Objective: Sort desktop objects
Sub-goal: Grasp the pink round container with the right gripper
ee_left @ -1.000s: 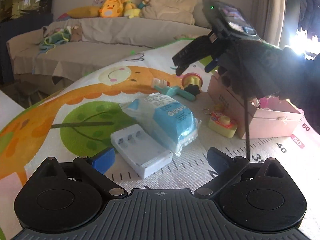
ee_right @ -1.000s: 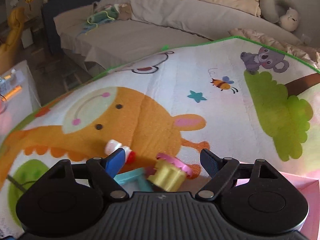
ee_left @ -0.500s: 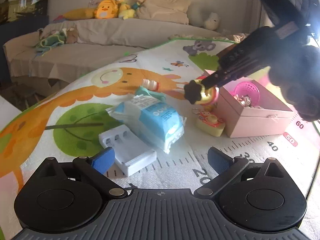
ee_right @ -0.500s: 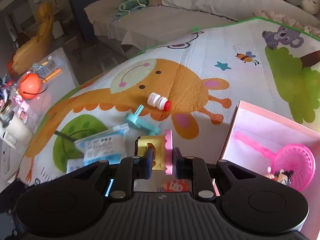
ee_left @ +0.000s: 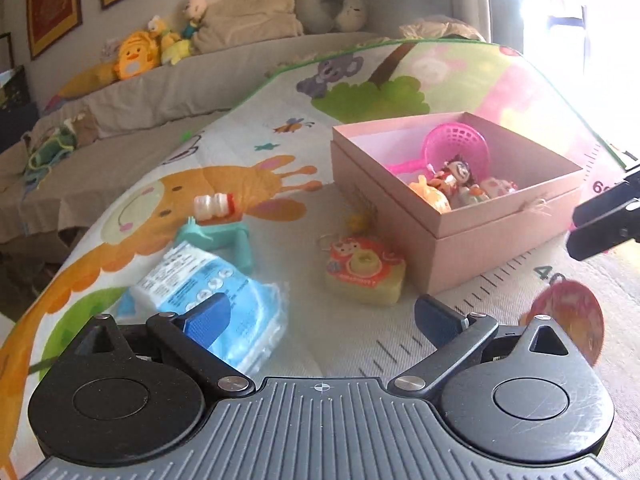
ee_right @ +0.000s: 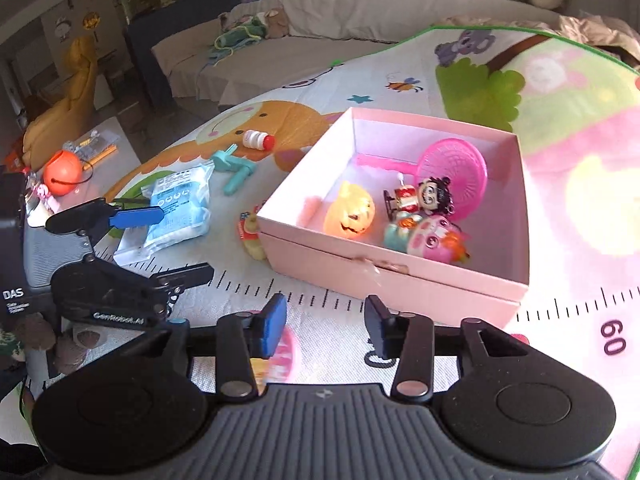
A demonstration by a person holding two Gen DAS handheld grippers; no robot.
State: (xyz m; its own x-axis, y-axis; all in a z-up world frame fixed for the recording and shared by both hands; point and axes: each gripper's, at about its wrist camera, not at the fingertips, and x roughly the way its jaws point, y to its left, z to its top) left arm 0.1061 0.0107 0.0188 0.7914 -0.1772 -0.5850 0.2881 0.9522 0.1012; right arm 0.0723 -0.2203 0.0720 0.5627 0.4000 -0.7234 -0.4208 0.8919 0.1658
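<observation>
A pink box (ee_right: 400, 280) (ee_left: 460, 240) holds a pink net scoop (ee_right: 456, 172), a yellow pumpkin toy (ee_right: 352, 212), a small doll (ee_right: 428, 196) and a pink figure (ee_right: 432, 240). My right gripper (ee_right: 326, 326) is open in front of the box. A blurred pink-and-yellow toy (ee_right: 280, 356) (ee_left: 568, 320) lies on the mat below its left finger, apart from the box. My left gripper (ee_left: 320, 316) is open and empty above the mat. A blue tissue pack (ee_left: 208, 284), a yellow toy camera (ee_left: 364, 272), a teal tool (ee_left: 224, 236) and a small white bottle (ee_left: 214, 206) lie left of the box.
The colourful play mat (ee_left: 360, 352) covers the table, with a ruler print along its near side. A grey sofa (ee_right: 320, 16) with plush toys stands behind. An orange bucket (ee_right: 62, 172) sits on a side surface at the far left.
My right gripper carried the pink-and-yellow toy toward the near side of the box and opened; the toy now lies blurred on the mat below it. My left gripper swung right toward the box.
</observation>
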